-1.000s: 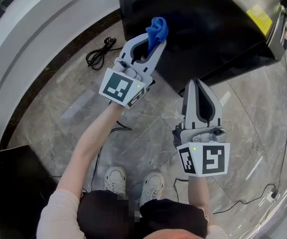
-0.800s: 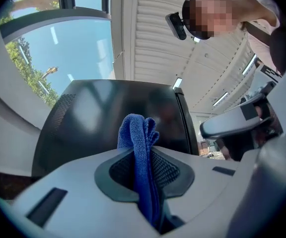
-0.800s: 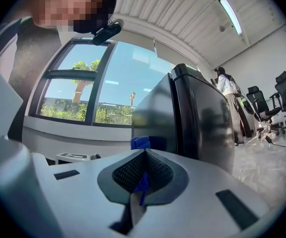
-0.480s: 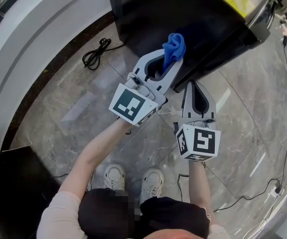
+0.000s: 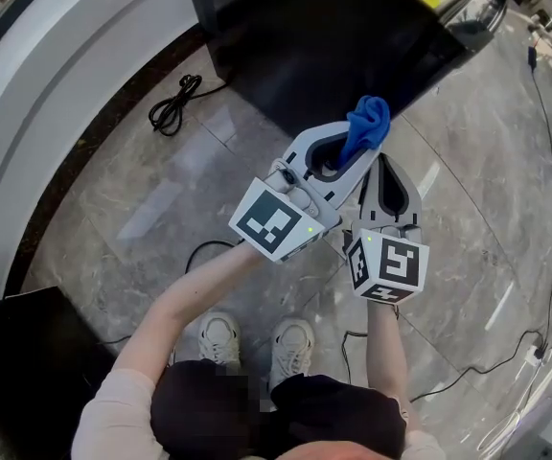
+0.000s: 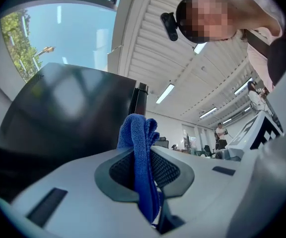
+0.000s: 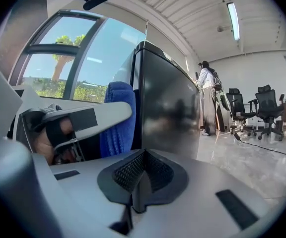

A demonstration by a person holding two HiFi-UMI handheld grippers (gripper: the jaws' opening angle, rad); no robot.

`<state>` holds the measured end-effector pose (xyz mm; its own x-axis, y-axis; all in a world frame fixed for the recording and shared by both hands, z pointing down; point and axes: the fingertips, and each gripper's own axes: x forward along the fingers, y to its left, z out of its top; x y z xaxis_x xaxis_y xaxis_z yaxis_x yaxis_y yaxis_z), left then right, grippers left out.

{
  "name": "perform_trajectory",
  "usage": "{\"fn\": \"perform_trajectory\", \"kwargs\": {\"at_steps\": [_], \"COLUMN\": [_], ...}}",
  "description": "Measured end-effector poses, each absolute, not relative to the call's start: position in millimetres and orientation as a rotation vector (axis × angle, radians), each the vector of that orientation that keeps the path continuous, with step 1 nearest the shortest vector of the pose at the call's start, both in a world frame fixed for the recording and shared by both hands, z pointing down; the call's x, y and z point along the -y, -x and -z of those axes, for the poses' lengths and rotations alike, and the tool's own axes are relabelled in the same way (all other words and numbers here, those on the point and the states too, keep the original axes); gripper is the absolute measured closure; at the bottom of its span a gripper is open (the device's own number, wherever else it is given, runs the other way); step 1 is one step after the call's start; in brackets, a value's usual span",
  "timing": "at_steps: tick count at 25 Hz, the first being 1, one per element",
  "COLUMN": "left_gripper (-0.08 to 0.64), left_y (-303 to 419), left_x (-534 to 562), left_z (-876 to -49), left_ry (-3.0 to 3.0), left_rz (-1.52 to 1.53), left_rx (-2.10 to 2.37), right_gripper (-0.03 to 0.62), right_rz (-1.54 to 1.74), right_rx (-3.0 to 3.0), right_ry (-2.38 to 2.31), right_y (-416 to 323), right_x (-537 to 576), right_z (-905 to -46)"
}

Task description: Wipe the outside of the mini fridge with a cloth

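we clamp the cloth (image 5: pixel 369 123) in left gripper (image 5: pixel 357 151) fingers; right gripper (image 5: pixel 383 161) fingers together; mini fridge (image 5: pixel 324 46) at 12 o'clock, cable (image 5: pixel 173 103) at 10.

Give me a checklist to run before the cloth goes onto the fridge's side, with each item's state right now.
1. Grip on the cloth: ok. The left gripper has its jaws shut on it, with a fold sticking out past the tips.
2. Nothing in the right gripper: ok. Its jaws are together and empty.
3. Cloth close to the mini fridge: ok. It sits beside a corner edge.
4. Cloth touching the mini fridge: cannot tell.
5. The coiled cable out of the way: ok. It lies on the floor left of the fridge, apart from both grippers.
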<state>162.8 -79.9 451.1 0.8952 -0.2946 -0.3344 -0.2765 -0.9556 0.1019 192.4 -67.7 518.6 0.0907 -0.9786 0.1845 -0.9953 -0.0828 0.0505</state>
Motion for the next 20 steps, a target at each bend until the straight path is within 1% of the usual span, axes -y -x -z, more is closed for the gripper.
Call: {"fn": "perform_trajectory", "kwargs": {"at_steps": [6, 10, 15, 20], "left_gripper": [0.5, 0.5, 0.5, 0.5], "left_y": [-162.6, -143.2, -73.4, 10.2], "left_x": [76.9, 88.6, 158.5, 231.5], "left_z": [-452.8, -447.1, -439.5, -441.8], "left_ry": [-2.971, -2.935, -2.841, -2.805], "left_rz": [0.519, 0.585, 0.707, 0.702], "left_rx": [0.431, 0.525, 0.895, 1.327], "right_gripper": [0.58, 0.58, 0.58, 0.58], "right_rz": [-0.135, -0.145, -0.132, -0.12], "right_rx": [2.029, 2.038, 2.053, 2.114], "right_ry": [-2.219, -2.224, -2.216, -2.175], "right_y": [-195.1, -192.4, -187.1, -166.4], "right_x": [61.4, 60.2, 62.1, 74.5], "right_z": [-506.6, -503.7, -500.1, -496.7]}}
